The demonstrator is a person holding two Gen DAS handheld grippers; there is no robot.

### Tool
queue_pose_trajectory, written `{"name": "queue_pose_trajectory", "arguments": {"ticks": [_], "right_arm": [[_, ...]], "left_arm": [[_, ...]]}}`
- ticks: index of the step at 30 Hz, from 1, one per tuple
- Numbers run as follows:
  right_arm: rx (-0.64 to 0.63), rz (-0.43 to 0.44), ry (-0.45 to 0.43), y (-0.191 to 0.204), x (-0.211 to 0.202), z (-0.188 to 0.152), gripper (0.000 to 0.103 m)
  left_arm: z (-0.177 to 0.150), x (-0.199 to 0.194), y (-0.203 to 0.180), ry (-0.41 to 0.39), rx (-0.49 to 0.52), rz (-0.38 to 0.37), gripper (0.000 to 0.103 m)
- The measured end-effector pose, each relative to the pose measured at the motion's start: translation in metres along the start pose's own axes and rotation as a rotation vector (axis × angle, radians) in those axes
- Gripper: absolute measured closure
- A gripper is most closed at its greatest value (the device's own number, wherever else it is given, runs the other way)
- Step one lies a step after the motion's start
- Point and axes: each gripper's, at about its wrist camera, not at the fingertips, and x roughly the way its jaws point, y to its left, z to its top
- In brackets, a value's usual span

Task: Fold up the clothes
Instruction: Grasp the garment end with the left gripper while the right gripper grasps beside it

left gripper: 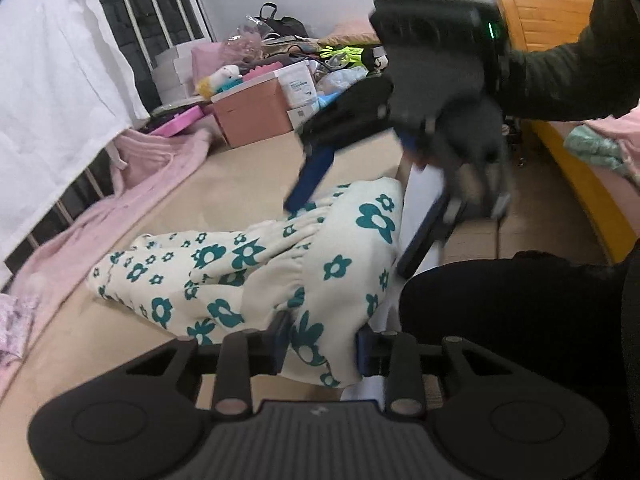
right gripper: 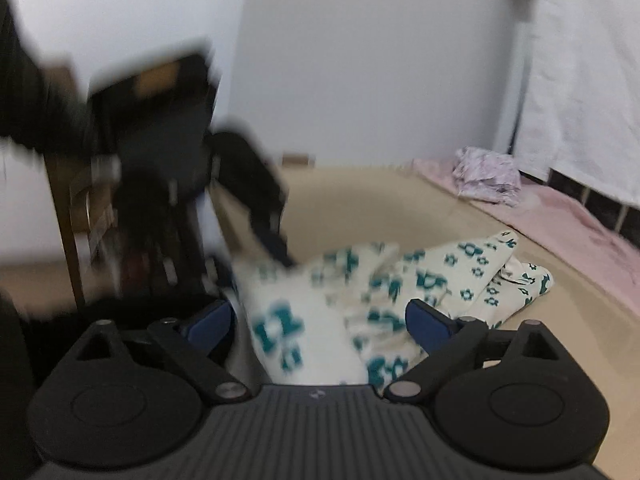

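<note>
Floral garment [left gripper: 256, 276] lies bunched mid-worktop [left gripper: 224, 184]. Left tool [left gripper: 322, 346] narrow, pinching its near hem. Right tool [right gripper: 320, 320] spread wide astride the cloth, not gripping. Advise: right should clamp matching hem before lifting evenly. Pink clothes [left gripper: 132, 184] crowd left edge; far centre offers open room.

The left wrist camera sits low and close, looking across the flowery cloth [left gripper: 280, 272] toward the messy far end. The right wrist camera looks the other way, toward the white wall. Both see the cloth.
</note>
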Motion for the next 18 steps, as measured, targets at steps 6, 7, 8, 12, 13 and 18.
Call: {"name": "queue_pose_trajectory", "arguments": {"ticks": [6, 7, 8, 12, 13, 18], "right_arm": [[-0.144, 0.003, 0.075, 0.011, 0.020, -0.003, 0.047], [-0.101, 0.021, 0.083, 0.005, 0.017, -0.001, 0.052], [-0.057, 0.037, 0.091, 0.000, 0.014, 0.002, 0.056], [0.102, 0.155, 0.068, -0.020, -0.001, -0.004, 0.061], [0.156, 0.194, 0.057, -0.028, -0.004, -0.006, 0.061], [0.298, 0.336, 0.049, -0.051, -0.012, -0.013, 0.061]], "left_arm": [[0.003, -0.007, 0.003, -0.005, -0.027, -0.014, 0.072], [0.004, -0.011, -0.001, -0.016, -0.017, -0.001, 0.071], [0.005, -0.014, -0.004, -0.027, -0.006, 0.011, 0.067], [-0.003, -0.025, -0.033, -0.151, 0.097, 0.146, 0.020], [-0.005, -0.022, -0.038, -0.166, 0.117, 0.161, 0.022], [-0.003, -0.002, -0.042, -0.186, 0.169, 0.122, 0.027]]}}
